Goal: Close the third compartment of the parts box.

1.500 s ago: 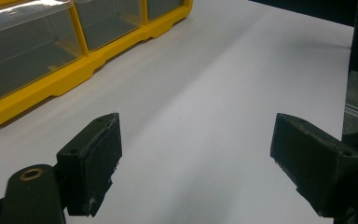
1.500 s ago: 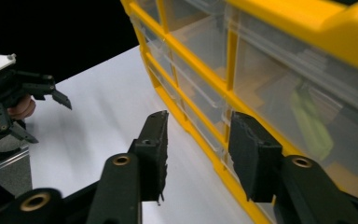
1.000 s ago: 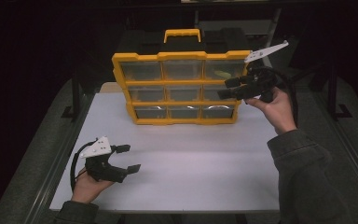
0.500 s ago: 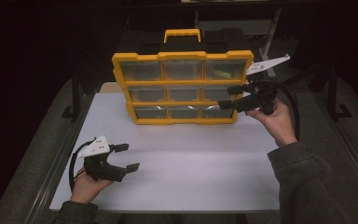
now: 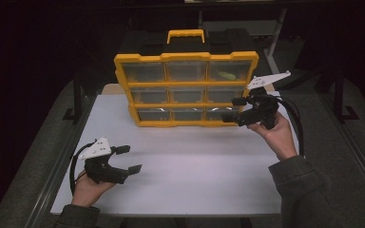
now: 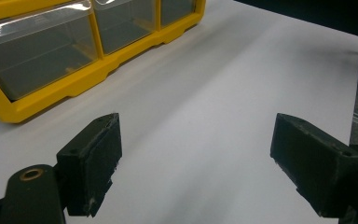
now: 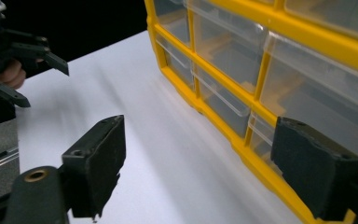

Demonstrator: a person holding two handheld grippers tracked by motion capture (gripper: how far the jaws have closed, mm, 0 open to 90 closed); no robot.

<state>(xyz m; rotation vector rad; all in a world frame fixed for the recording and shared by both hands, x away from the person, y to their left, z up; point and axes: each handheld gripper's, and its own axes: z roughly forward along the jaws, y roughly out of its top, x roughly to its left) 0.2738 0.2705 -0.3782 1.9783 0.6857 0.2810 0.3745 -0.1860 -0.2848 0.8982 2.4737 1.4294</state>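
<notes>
A yellow organizer box (image 5: 186,90) with clear drawers and a yellow handle stands upright at the back of the white table (image 5: 190,166). One top-right drawer holds a small yellow-green thing (image 5: 225,75). My right gripper (image 5: 234,110) is open, held above the table in front of the box's lower right corner, its jaws pointing left. In the right gripper view the bottom drawers (image 7: 223,105) run close along the right jaw. My left gripper (image 5: 128,159) is open and empty, low over the table's front left; its view shows the box's bottom edge (image 6: 51,100) ahead.
Dark floor and black frame posts (image 5: 77,88) flank the table. A cable (image 5: 294,118) loops from the right gripper over the person's wrist. Bare white surface lies between the two grippers. In the right gripper view the left hand and its gripper (image 7: 9,60) appear far off.
My right gripper has dropped from beside the box's top right drawer to the level of the bottom row and come slightly forward. The left gripper has stayed put.
</notes>
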